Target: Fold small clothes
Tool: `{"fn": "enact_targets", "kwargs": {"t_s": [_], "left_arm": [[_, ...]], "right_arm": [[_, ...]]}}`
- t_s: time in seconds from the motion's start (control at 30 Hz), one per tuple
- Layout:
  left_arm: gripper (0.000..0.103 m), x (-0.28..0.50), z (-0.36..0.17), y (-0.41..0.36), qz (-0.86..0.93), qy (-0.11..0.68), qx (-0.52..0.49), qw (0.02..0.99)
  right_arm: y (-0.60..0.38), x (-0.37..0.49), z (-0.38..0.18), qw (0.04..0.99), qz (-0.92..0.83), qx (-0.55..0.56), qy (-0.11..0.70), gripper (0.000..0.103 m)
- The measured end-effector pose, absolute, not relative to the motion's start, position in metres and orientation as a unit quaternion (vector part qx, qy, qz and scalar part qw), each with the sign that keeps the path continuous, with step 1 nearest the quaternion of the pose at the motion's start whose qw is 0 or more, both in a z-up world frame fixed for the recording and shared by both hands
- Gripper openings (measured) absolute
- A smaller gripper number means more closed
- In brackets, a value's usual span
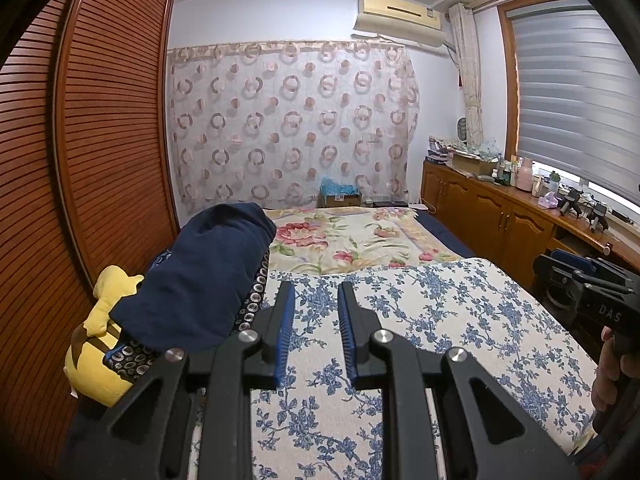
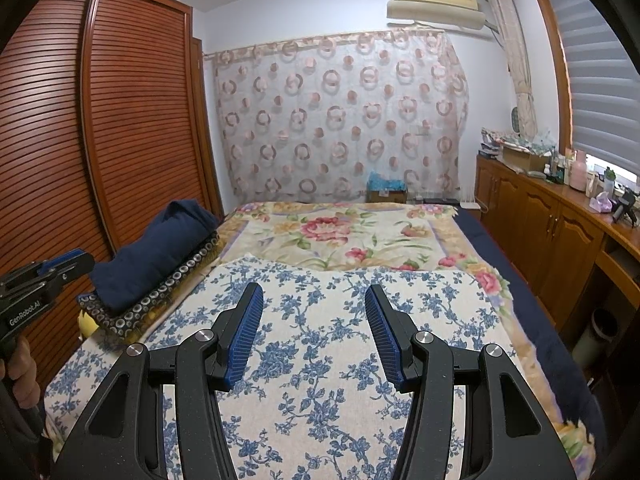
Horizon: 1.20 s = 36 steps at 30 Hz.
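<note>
bedding fills both views: a blue-and-white floral cloth (image 1: 440, 320) lies spread flat over the near end of the bed (image 2: 540, 332), and a cream blanket with red flowers (image 2: 344, 236) covers the far end. the left gripper (image 1: 316, 304) hovers over the near part of the floral cloth, its jaws parted by a narrow gap with nothing between them and the blue pads clear of the fabric. the right gripper (image 2: 314, 308) hangs over the same cloth further to the right, jaws spread wider and also released, gripping nothing. each gripper shows at the edge of the other's view, with part of a hand (image 1: 608, 376) on its handle.

the small clothes sit in a pile at the left edge of the bed, beside the slatted wooden wardrobe (image 2: 132, 120): a dark navy garment (image 1: 200, 280), loosely bundled, rests on top of a dark cloth printed with pale rings (image 2: 160, 300). a yellow plush toy (image 1: 100, 340) lies under the near end of that pile. neither gripper touches the pile.

behind the bed a sheer curtain with pink circles (image 2: 340, 120) covers the wall, an air conditioner (image 2: 436, 0) is mounted above it, and a wooden cabinet (image 2: 552, 224) crowded with bottles and boxes runs along the right under the window blinds (image 1: 572, 92).
</note>
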<state>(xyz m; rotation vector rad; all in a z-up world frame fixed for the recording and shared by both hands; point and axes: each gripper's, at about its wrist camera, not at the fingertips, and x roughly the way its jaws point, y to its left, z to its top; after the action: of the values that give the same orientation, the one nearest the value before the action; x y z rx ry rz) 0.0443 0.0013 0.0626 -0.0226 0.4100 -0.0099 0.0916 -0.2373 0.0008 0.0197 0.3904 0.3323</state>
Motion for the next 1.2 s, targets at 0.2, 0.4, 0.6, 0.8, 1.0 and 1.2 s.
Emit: {"fn": "enact_targets", "kwargs": {"t_s": [0.2,0.4,0.6,0.8,1.0,1.2], "left_arm": [[0.019,0.0443,0.0627,0.0020,-0.005,0.203,-0.011,0.979],[0.020,0.0435,0.0632,0.0016,-0.005,0.202,-0.011,0.979],[0.020,0.0435,0.0629,0.0016,-0.005,0.202,-0.011,0.979],[0.020,0.0431,0.0633,0.0017,-0.005,0.201,-0.011,0.979],[0.020,0.0428,0.0627,0.0015,-0.005,0.201,-0.011,0.980],[0.020,0.0429,0.0627,0.0019,-0.005,0.201,-0.011,0.980]], "right_arm": [[-0.2380,0.0916,0.0006,0.967,0.165,0.010,0.193,0.054],[-0.2383,0.0910,0.0002,0.967,0.165,0.010,0.193,0.054],[-0.2379,0.0918,0.0000,0.967,0.165,0.010,0.193,0.054],[-0.2376,0.0917,0.0021,0.968,0.162,0.008,0.192,0.054],[-0.2380,0.0915,0.0018,0.968,0.163,0.008,0.192,0.054],[-0.2381,0.0922,0.0024,0.968,0.164,0.009,0.192,0.054]]}}
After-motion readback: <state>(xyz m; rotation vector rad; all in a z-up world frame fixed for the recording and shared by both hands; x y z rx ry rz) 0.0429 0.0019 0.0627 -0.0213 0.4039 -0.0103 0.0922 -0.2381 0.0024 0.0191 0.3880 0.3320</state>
